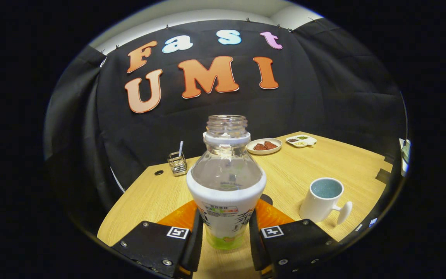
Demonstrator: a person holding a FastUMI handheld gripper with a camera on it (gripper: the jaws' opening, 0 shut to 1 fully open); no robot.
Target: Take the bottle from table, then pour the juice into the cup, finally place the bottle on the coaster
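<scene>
A clear uncapped bottle [226, 174] with a white label stands upright between my fingers. My gripper [225, 232] is shut on it, one finger pressing each side of its lower body. An orange coaster [180, 217] shows on both sides of the bottle, just behind my fingers. I cannot tell whether the bottle rests on it or hangs above it. A white cup [321, 199] with a bluish inside stands on the wooden table [323, 162], ahead and to the right of my right finger, its handle turned toward me and to the right.
Beyond the bottle, a round plate [264, 146] of reddish food and a small divided dish [301, 140] sit at the table's far side. A wire holder [177, 162] with a utensil stands far left, near a cable hole [158, 172]. The booth's black cloth wall closes off the back.
</scene>
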